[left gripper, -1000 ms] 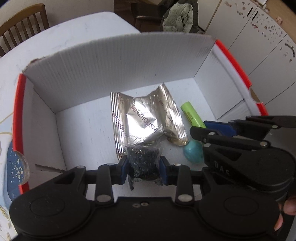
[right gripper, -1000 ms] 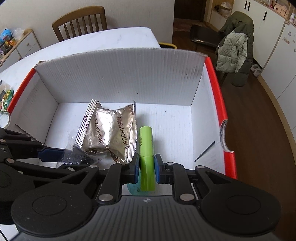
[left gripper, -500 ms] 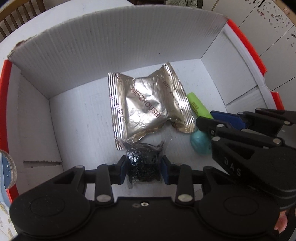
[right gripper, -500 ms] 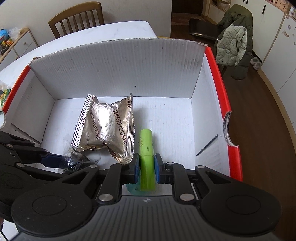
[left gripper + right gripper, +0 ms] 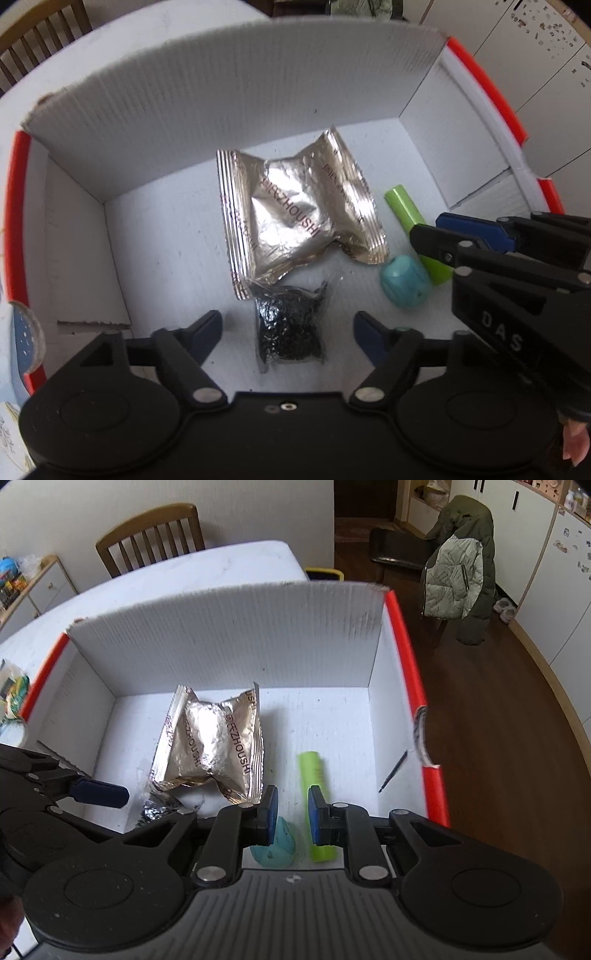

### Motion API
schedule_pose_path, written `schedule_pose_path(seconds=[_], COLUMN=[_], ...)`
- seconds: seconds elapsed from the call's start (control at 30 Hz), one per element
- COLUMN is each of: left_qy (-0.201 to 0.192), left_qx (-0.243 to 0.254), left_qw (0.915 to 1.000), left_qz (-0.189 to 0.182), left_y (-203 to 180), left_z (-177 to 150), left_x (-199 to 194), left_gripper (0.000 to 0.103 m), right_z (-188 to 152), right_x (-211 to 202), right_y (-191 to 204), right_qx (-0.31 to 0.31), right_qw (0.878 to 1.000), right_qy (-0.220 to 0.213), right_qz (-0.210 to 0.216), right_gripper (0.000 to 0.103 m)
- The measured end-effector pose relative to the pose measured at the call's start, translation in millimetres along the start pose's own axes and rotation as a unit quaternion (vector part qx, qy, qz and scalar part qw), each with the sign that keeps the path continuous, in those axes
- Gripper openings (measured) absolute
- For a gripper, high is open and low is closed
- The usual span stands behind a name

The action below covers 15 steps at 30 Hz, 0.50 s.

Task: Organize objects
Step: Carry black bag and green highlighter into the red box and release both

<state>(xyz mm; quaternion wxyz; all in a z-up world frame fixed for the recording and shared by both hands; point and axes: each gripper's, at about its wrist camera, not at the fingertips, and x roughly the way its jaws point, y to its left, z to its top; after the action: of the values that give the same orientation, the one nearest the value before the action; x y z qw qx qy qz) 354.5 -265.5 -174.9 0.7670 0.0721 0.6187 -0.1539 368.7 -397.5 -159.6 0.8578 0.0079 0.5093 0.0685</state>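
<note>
A white corrugated cardboard box with red-edged rims (image 5: pixel 229 635) is sitting on a white tabletop (image 5: pixel 192 572), and both grippers are hovering over its near side. The left gripper (image 5: pixel 288 325) is standing with its jaws spread wide, and a small clear bag of black granules (image 5: pixel 290 326) is lying on the box floor between the blue pads, touching neither. The right gripper (image 5: pixel 291 810) is also standing with its jaws parted; a lime-green cylindrical tube (image 5: pixel 314 775) is lying on the floor, passing under the right-hand pad, and a rounded teal blob (image 5: pixel 275 843) is resting just beside it. A crinkled silver foil packet (image 5: pixel 295 214) is lying mid-floor, its near edge touching the black bag.

Beyond the box, a wooden slat-back chair (image 5: pixel 151 535) is standing at the far side of the table. A dark and pale green padded jacket (image 5: pixel 461 572) is hanging over a chair on brown wooden flooring (image 5: pixel 498 720), with white cabinets (image 5: pixel 554 572) running along the right wall.
</note>
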Motion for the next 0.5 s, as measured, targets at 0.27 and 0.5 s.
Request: schedule_pose_path(seconds=[0.27, 0.5], left_qy=[-0.045, -0.088], left_qx=[0.001, -0.005], left_qw=[0.9990, 0.9960], left_qz=[0.000, -0.014], left_y=[0.9, 0.1], left_z=[-17.8, -25.6], left_x=[-25.2, -52.2], left_gripper=[0.085, 0.086], right_z=[-4.8, -8.4], right_x=[-29.4, -54.4], right_y=[3.7, 3.0], right_qx=[-0.020, -0.017], right_qw=[0.999, 0.998], right_qy=[-0.032, -0.054], right_qz=[0.020, 0.039], right_gripper=[0.028, 0.035])
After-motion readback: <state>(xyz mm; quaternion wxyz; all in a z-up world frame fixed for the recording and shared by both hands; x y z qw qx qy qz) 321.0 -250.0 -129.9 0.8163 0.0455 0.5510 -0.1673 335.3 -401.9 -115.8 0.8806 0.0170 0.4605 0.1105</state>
